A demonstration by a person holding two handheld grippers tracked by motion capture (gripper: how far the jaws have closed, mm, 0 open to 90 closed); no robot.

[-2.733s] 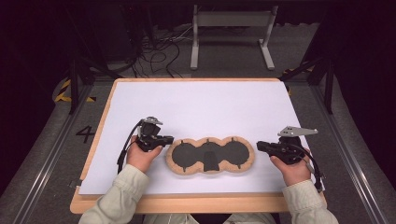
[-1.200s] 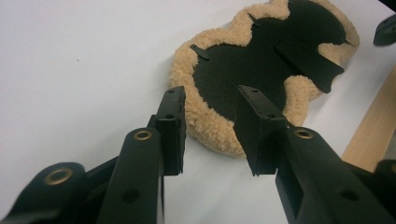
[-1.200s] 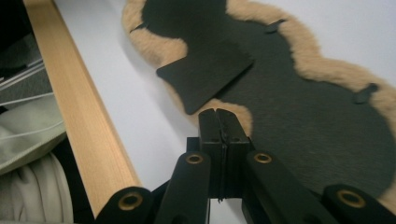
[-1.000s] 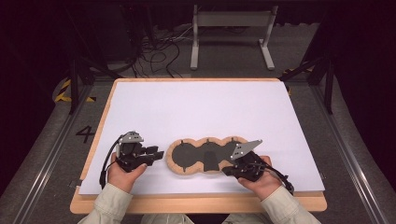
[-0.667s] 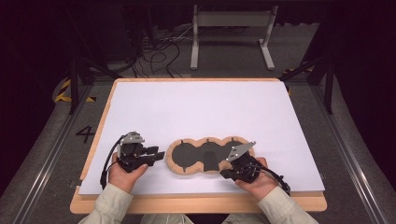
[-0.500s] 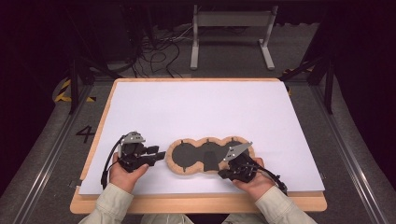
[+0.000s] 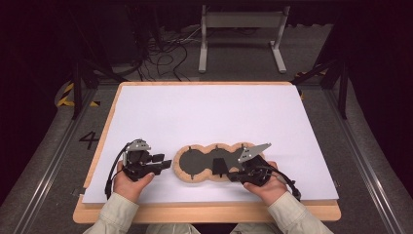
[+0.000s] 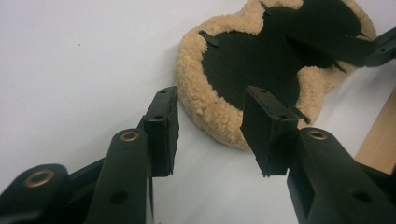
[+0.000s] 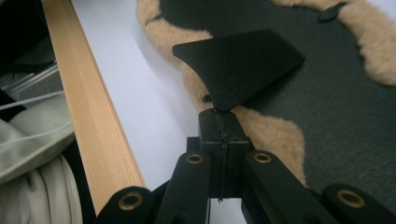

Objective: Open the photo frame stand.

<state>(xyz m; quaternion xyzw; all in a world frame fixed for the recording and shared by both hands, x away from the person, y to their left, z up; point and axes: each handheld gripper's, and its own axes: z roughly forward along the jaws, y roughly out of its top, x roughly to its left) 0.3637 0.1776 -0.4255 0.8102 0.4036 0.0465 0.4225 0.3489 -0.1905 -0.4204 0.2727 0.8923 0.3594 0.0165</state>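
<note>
Fleecy tan pad [image 7: 210, 162] lies flat; right tongs [image 7: 220, 168] pinch its black flap [image 9: 238, 65], left tongs [image 7: 164, 161] just widened, empty.

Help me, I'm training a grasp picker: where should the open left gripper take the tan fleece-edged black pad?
Grip the fleece pad at its near-left rounded rim, approaching from the left gripper's side: that raised fluffy lobe lies right before the open jaws, straddling its edge.

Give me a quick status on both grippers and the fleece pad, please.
Left gripper open, just short of pad. Right gripper shut on black flap at pad's near edge. Nothing in the way.
</note>
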